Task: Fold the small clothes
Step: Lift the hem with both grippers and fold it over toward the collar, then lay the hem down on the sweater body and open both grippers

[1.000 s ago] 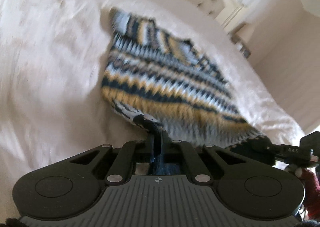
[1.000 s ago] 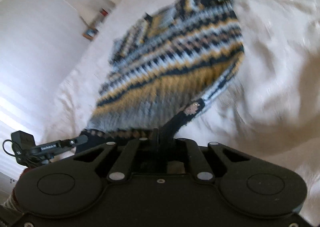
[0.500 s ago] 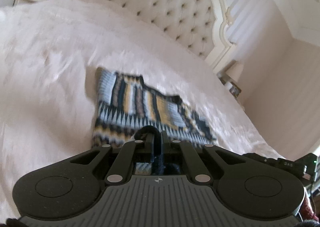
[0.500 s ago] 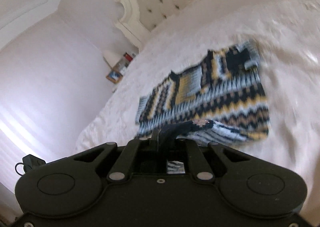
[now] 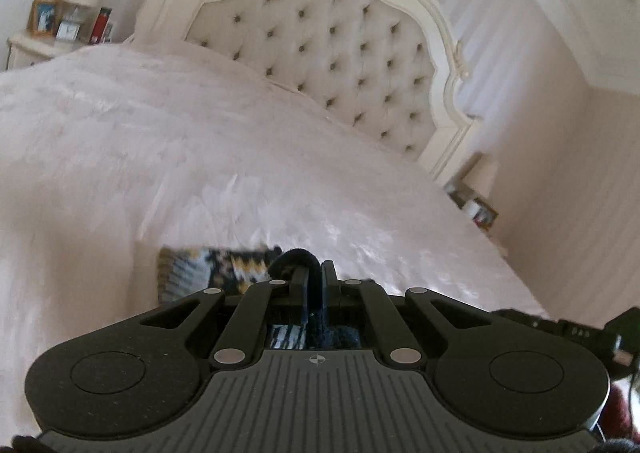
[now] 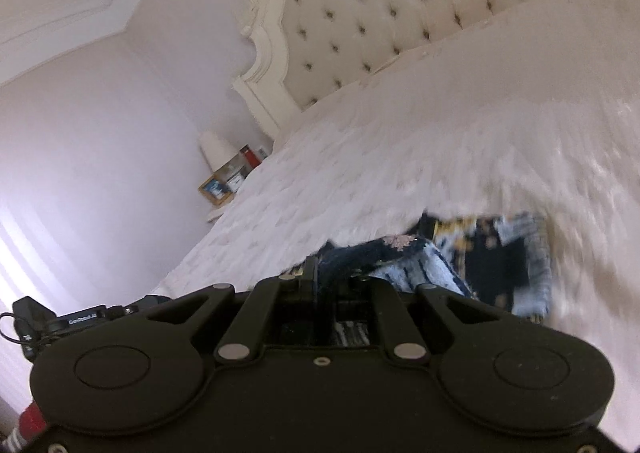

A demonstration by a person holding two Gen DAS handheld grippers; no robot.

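The left gripper (image 5: 314, 273) is closed tight on the dark edge of the sweater (image 5: 212, 273); a loop of that edge stands up between its fingers. The right gripper (image 6: 316, 277) is also closed, with only a thin gap, and it pinches the dark hem of the sweater (image 6: 492, 253) in the same way. In both views the knit is blurred, so the exact corner in each grip cannot be told.

The sweater lies on the bed (image 5: 200, 141), low in both views. In the left view it shows at about 9 o'clock from the fingers, just beside them. In the right view it spreads toward 3 o'clock, and part of it seems to be doubled over on itself. The headboard (image 5: 320, 53) is far away at 12 o'clock.

In my judgement a fold is in progress, with the held edge carried over the rest of the cloth. Several things could go wrong. If one hand travels further than the other, the fold line will become oblique and the edges will not meet. The knit is soft and stretchy, so a strong pull could drag the lower layer over the smooth cover and wrinkle it. A thin pinch on a thick hem may also slip.
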